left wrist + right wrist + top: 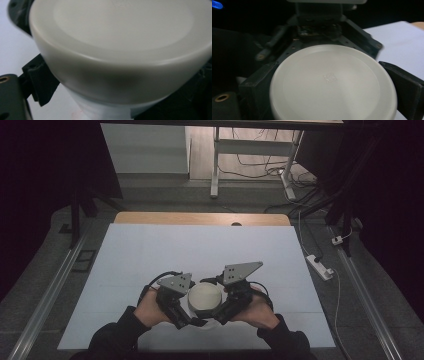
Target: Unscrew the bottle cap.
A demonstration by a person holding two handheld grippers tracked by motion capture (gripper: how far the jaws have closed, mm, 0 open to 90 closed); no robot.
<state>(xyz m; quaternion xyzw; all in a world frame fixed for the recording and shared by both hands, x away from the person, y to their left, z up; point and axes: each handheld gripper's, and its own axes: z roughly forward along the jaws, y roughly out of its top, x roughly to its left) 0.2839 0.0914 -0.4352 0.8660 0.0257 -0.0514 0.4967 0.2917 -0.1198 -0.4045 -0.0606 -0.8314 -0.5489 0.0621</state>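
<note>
I see a round cream jar [204, 298] with a flat lid [332, 82] standing near the front edge of the table [150, 250], centred between my two hands. The lid is seated on the jar, and a paler, translucent body [100, 110] shows below the lid's rim in the left gripper view.

The left hand-held gripper [186, 312] comes in from the jar's left side. Its jaws stand wide, one on each side of the jar just under the lid, and appear to press against it, so I read this as a grip on the jar.

The right hand-held gripper [220, 307] comes in from the jar's right side. In the right gripper view its two black jaws bracket the lid on either side, touching its rim, clamped on the lid.

Both hands [150, 307] rest low over the white table surface. Beyond the table's far wooden edge [200, 218], cables [260, 167] and a power strip [320, 266] lie on the floor.
</note>
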